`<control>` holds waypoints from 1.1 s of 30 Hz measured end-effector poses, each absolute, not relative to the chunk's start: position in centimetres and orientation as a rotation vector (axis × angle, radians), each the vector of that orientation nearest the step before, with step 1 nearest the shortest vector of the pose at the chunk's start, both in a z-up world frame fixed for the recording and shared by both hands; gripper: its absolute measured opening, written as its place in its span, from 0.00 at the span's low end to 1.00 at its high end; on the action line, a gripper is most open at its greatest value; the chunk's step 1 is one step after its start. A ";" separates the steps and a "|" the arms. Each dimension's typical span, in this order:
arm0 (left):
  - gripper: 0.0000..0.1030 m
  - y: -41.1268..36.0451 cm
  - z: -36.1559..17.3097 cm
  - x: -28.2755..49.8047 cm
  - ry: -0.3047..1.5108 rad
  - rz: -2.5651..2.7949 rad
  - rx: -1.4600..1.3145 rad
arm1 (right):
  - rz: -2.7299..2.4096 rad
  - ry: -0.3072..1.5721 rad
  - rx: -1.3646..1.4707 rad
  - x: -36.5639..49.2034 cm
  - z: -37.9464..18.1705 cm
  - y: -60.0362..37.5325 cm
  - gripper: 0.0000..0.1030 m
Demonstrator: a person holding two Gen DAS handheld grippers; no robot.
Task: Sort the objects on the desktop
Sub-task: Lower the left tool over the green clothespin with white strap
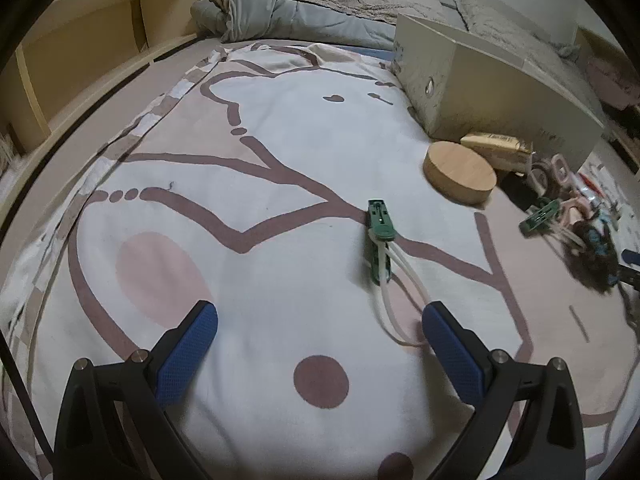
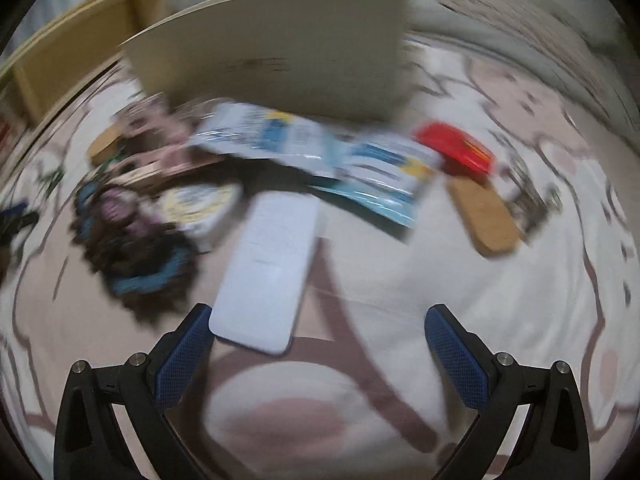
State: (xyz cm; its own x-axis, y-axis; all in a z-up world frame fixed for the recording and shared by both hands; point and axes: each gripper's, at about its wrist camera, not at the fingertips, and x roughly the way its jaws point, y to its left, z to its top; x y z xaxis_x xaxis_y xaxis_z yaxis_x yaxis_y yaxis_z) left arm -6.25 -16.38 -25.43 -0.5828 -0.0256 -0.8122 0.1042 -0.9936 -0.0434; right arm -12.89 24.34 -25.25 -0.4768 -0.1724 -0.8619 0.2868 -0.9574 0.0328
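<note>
In the left wrist view my left gripper (image 1: 320,324) is open and empty above a patterned blanket (image 1: 280,152). A green clip with white cord loops (image 1: 380,236) lies just ahead of its right finger. A round wooden lid (image 1: 460,172) and a second green clip (image 1: 538,218) lie further right. The right wrist view is blurred. My right gripper (image 2: 318,324) is open and empty. A flat white device (image 2: 268,272) lies just ahead of its left finger. Blue-and-white packets (image 2: 320,148), a red box (image 2: 456,148) and a brown flat piece (image 2: 488,216) lie beyond.
A beige box (image 1: 492,92) stands on the blanket at the right, and fills the back of the right wrist view (image 2: 272,52). A dark tangled item (image 2: 132,248) and small clutter lie left of the white device. A wooden shelf (image 1: 80,52) runs along the left. Bedding (image 1: 320,4) lies behind.
</note>
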 end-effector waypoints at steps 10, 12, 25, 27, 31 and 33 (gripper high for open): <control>1.00 -16.6 -24.2 -5.6 0.229 -2.795 1.442 | -2.640 0.032 1.523 -13.9 -25.4 28.1 1.00; 1.00 -16.4 -23.8 -5.7 0.225 -2.808 1.432 | -2.668 -0.013 1.540 -14.1 -25.4 28.9 1.00; 0.97 -14.3 -23.1 -9.7 0.099 -2.869 1.366 | -2.709 -0.081 1.533 -14.7 -25.7 30.5 1.00; 0.93 -14.2 -23.6 -10.2 0.088 -2.845 1.377 | -2.716 -0.084 1.533 -14.6 -25.6 30.6 1.00; 0.90 -14.5 -24.6 -10.5 0.055 -2.745 1.358 | -2.722 -0.058 1.536 -14.4 -25.5 30.5 1.00; 0.89 -14.8 -24.9 -10.4 0.069 -2.729 1.352 | -2.701 -0.050 1.535 -14.2 -25.4 30.2 1.00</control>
